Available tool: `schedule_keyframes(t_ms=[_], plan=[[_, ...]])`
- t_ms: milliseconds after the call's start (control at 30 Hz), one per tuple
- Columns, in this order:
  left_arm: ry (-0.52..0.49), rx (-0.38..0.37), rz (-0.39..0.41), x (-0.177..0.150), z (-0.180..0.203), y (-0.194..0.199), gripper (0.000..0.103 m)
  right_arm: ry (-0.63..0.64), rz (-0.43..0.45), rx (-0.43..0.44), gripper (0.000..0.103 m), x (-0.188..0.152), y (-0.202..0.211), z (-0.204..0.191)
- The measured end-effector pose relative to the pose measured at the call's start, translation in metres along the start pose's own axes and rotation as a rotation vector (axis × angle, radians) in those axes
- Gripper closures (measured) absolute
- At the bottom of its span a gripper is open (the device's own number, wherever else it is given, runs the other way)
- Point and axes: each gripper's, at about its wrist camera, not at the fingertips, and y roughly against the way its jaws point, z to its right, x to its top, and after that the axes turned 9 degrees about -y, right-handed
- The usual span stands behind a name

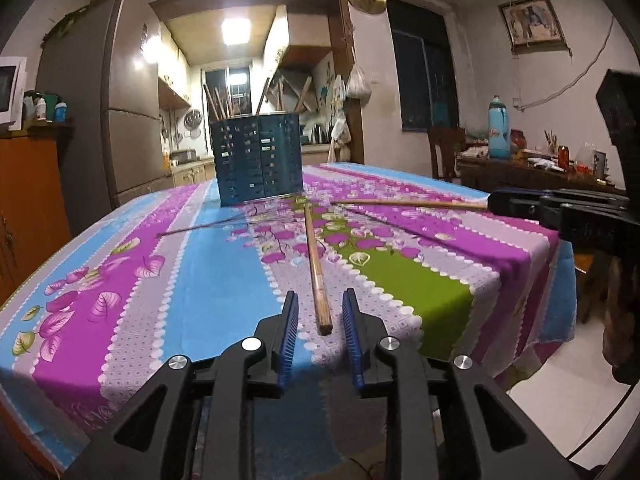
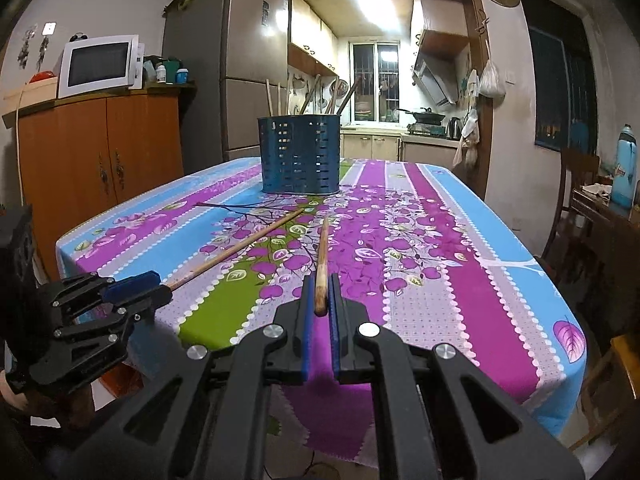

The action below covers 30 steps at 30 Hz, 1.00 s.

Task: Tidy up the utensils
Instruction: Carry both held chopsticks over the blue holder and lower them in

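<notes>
A dark blue slotted utensil holder [image 1: 259,158] with several wooden chopsticks in it stands at the far middle of the table; it also shows in the right wrist view [image 2: 301,155]. Two wooden chopsticks lie on the flowered tablecloth. My left gripper [image 1: 320,314] is open, its blue pads either side of the near end of one chopstick [image 1: 314,258]. My right gripper [image 2: 320,294] has its pads closed against the near end of the other chopstick [image 2: 322,254]. The right gripper also shows in the left wrist view [image 1: 496,202], holding its chopstick [image 1: 408,203].
The table's near edge [image 2: 360,396] runs just under both grippers. A wooden chair [image 2: 580,200] and a cluttered side table with a blue bottle [image 1: 499,128] stand to the right. An orange cabinet [image 2: 100,152] with a microwave and a fridge [image 2: 224,72] stand to the left.
</notes>
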Motion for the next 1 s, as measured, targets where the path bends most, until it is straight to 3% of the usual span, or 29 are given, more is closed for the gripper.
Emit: schedule_keyframes(t_ms=[200,500,767,1000], plan=[[-0.038,0.011,0.027,-0.003,0.006,0.001,0.092,-0.004,-0.002,0.001,0.098,-0.002,-0.002,0.001],[-0.020,0.012,0.028,0.005,0.000,0.005,0.096,-0.004,0.017,-0.002,0.098,0.001,0.002,0.001],[-0.021,0.035,0.147,0.047,-0.010,0.038,0.096,0.039,0.074,0.004,0.098,0.020,0.016,-0.008],[-0.039,0.065,0.243,0.089,-0.020,0.045,0.095,0.100,0.152,0.015,0.098,0.059,0.030,-0.014]])
